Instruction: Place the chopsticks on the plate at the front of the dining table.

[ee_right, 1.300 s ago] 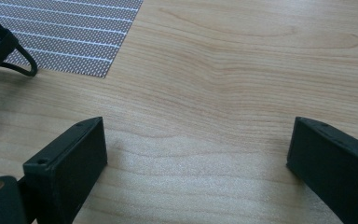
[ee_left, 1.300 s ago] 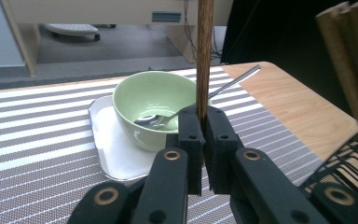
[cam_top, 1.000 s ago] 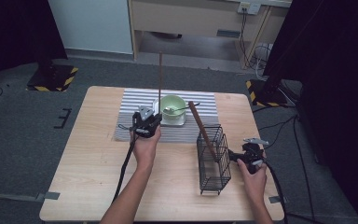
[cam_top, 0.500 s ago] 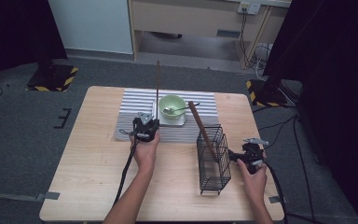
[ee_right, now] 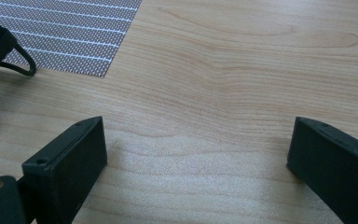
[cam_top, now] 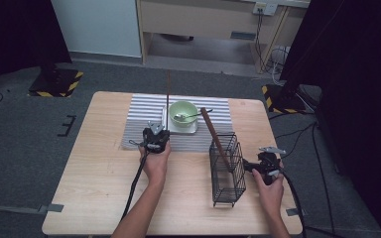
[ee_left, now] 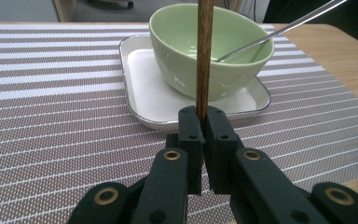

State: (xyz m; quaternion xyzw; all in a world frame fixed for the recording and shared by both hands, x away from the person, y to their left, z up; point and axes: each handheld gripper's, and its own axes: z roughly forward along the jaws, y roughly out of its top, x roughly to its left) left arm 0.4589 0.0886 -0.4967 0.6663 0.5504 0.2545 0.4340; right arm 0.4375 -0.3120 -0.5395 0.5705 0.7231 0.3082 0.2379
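Note:
My left gripper is shut on a thin brown wooden stick, which stands upright over the striped placemat. Just beyond it a green bowl sits on a small white tray, with a metal spoon resting in it. A black wire basket stands right of centre with a thicker brown stick leaning out of it. My right gripper is open, low over bare wood beside the basket.
The wooden table has free room at its left and front. A foot of the basket and a corner of the placemat lie ahead of the right gripper. Cables trail from both grippers toward the table's front edge.
My left hand has sunk and drawn slightly toward the table's front, carrying the upright stick with it. The right hand and the basket have not moved.

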